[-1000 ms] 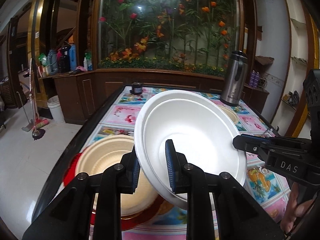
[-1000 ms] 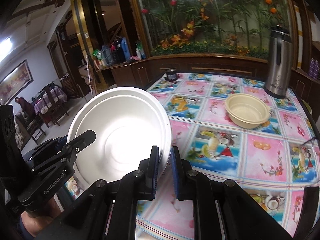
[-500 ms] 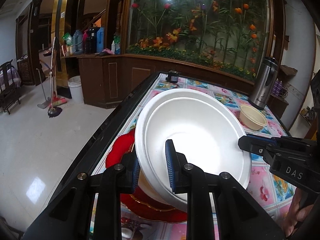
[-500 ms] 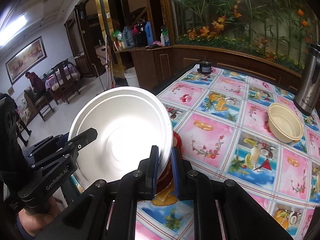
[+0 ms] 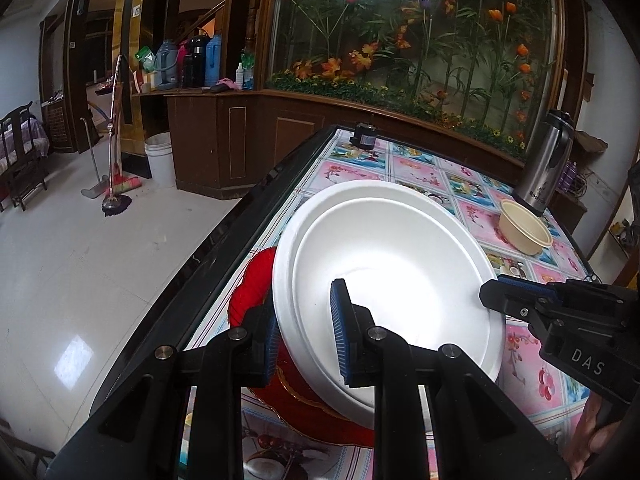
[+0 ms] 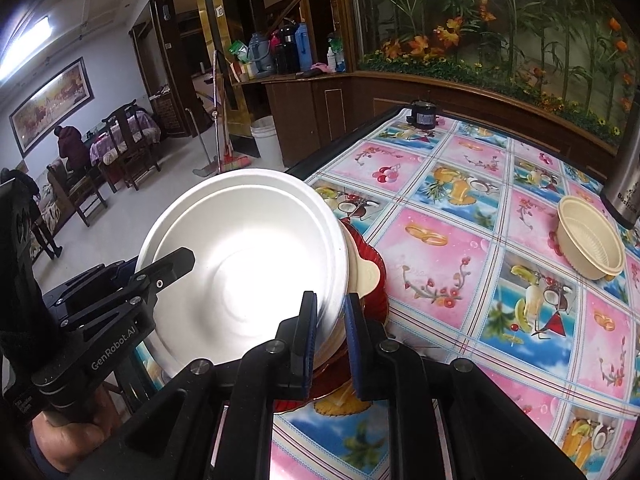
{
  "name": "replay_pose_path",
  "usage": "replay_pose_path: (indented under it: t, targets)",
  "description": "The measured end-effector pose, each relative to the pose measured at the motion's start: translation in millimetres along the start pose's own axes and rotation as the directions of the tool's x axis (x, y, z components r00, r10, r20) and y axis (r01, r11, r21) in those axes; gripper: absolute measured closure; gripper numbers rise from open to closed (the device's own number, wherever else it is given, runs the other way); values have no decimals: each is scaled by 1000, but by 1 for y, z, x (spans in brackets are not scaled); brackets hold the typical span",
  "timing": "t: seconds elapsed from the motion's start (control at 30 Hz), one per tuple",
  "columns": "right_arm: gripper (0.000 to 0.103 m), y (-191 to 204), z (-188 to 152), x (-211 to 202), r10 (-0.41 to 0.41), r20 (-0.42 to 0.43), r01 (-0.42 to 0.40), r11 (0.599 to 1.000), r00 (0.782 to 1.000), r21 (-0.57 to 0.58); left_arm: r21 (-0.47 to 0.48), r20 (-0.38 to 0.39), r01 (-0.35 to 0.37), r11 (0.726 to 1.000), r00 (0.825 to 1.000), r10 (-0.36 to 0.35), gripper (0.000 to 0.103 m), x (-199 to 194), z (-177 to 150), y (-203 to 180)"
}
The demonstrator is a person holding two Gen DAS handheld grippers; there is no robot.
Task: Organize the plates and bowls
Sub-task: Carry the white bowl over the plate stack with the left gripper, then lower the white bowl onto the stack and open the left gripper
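Since the earlier frames, the wide white foam bowl [image 5: 384, 280] has been carried leftward toward the near left edge of the table, over the red scalloped plate [image 5: 250, 292]; the small cream plastic bowl [image 5: 524, 232] has been left well apart, far across the table beside the steel thermos flask [image 5: 546, 168].

At the left, beyond the dark table edge [image 5: 224, 248], a white tiled floor [image 5: 80, 264], a white bucket [image 5: 159, 158] and a broom [image 5: 114, 140] are seen. The left gripper [image 5: 306, 334] is clenched on the near left rim of the white foam bowl, one blue-padded finger outside the wall and one inside. The bowl is held tilted above the red plate, and whether the two touch cannot be told. In the right wrist view a cream plate [image 6: 362, 272] is seen lying on the red plate beneath the bowl. At the bowl's right rim the right gripper [image 6: 332, 330] is clamped, its fingers set on either side of the edge. Further right, the fruit-patterned pink and blue tablecloth [image 6: 480, 264] is spread.
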State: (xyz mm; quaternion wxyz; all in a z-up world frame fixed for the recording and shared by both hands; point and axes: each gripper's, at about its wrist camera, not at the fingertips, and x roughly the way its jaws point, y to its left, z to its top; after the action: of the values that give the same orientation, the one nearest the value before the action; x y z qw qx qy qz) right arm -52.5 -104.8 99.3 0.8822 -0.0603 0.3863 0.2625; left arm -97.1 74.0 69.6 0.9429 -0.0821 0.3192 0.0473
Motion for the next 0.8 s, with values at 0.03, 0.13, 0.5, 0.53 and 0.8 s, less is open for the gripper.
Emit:
replay_pose_path:
  t: [0.03, 0.13, 0.5, 0.53, 0.8]
  targets:
    - [87, 0, 0, 0, 1, -1, -1, 1000, 1000, 1, 0, -3, -1, 1000, 1000, 1, 83, 1, 0, 0]
    - [87, -1, 0, 1, 7, -6, -7, 1000, 1000, 9, 1, -11, -3, 1000, 1000, 3, 83, 4, -1, 1]
    - [79, -13, -1, -19, 33, 44, -35, 998, 998, 49, -32, 10, -28, 999, 1000, 29, 81, -4, 3, 9]
    - [79, -16, -1, -23, 36, 51, -39, 998, 998, 57, -30, 19, -26, 999, 999, 26, 81, -8, 4, 8]
    - [76, -68, -15, -48, -4, 98, -13, 984, 995, 175, 57, 49, 31, 998, 998, -34, 81, -23, 4, -33]
